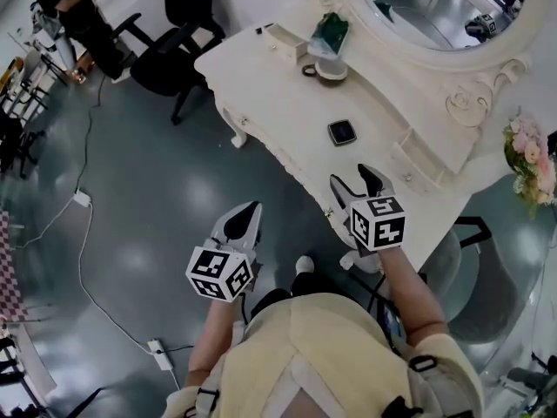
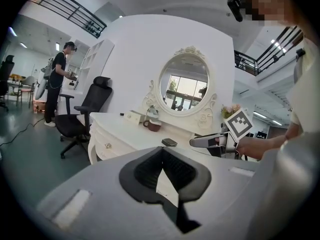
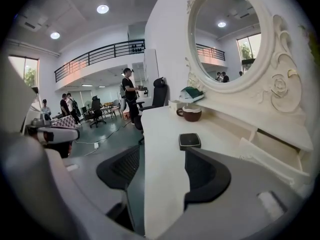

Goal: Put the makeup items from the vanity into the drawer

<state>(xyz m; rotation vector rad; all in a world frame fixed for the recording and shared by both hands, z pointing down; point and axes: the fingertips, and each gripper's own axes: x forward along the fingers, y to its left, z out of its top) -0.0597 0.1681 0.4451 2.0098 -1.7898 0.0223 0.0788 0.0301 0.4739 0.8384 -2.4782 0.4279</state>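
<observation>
over the vanity (image 1: pixel 261 85) edge, right tongs (image 1: pixel 355 179) gape; compact (image 1: pixel 342 131) ahead, seemingly untouched

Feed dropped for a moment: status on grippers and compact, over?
Left hand-held gripper shut, empty. Right hand-held gripper open, at vanity edge, facing black compact. Compact untouched on top. Nothing between them.

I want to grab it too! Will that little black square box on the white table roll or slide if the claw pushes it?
Probably slide, not roll: the black box is flat with square corners, and the white table looks smooth. It looks small and thin, so likely light. It seems hard, so it should stay stiff when pinched.
</observation>
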